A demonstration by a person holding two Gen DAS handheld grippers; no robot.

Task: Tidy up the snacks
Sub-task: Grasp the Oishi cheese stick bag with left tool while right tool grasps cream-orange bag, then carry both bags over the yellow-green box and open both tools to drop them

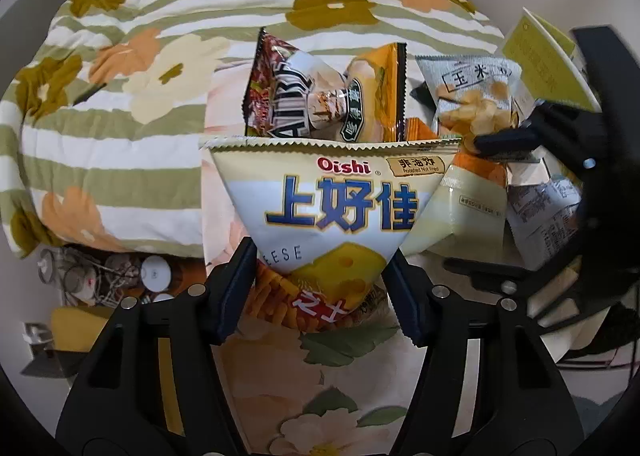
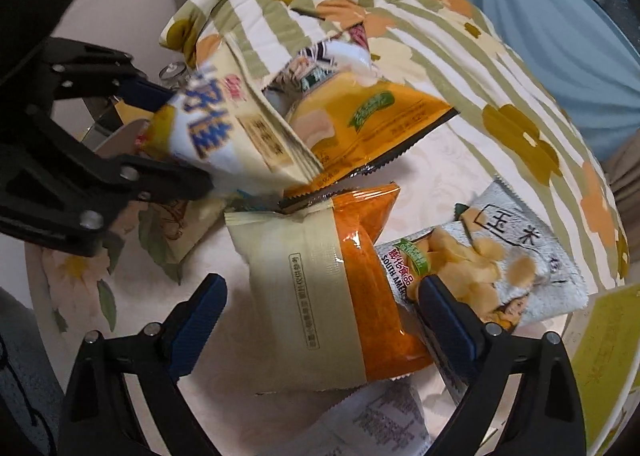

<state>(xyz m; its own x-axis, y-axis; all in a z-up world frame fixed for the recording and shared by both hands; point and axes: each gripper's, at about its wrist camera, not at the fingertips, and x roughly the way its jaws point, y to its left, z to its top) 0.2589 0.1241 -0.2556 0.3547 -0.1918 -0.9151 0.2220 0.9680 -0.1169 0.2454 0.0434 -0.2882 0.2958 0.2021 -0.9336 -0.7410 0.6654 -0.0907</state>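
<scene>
My left gripper [image 1: 318, 288] is shut on the bottom of a white and yellow Oishi cheese snack bag [image 1: 336, 200] and holds it up above the bed; the same bag [image 2: 216, 128] shows at the left of the right wrist view, held by the left gripper [image 2: 160, 136]. My right gripper [image 2: 320, 320] is open, its fingers on either side of a cream and orange snack bag [image 2: 332, 288] lying flat. A silver corn-chip bag [image 2: 496, 256] lies to its right. An orange and yellow bag [image 2: 380, 124] lies behind. In the left wrist view the right gripper [image 1: 492, 144] is at the right.
A green-striped floral quilt [image 1: 120, 76] is bunched up at the left and behind the snacks. A yellow-green box [image 2: 608, 340] stands at the right edge. A white wrapper with printed text [image 2: 384, 416] lies under my right gripper. Jars sit on the floor [image 1: 104, 276] by the bed.
</scene>
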